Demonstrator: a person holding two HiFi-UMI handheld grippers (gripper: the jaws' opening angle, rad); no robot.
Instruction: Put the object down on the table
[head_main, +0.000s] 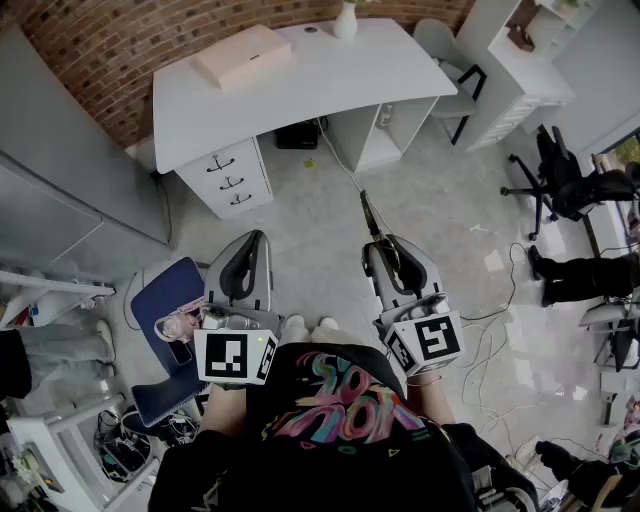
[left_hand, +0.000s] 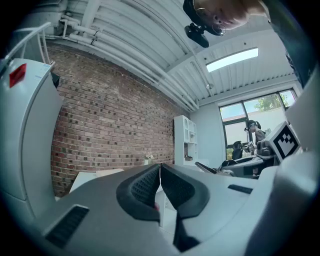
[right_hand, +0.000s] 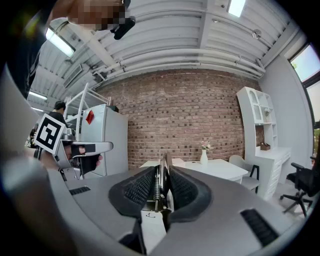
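Head view: the left claw and right claw hang low over a pale speckled floor. They are well short of the smooth white tabletop, which carries a flat pinkish box and a rounded white vase. A thin dark tool juts from the right claw.

Left gripper view: the left claw has its ribbed black pads pressed together.

Right gripper view: the right claw pinches the tool (slim metal with a coiled spring), held in the air away from the tabletop.
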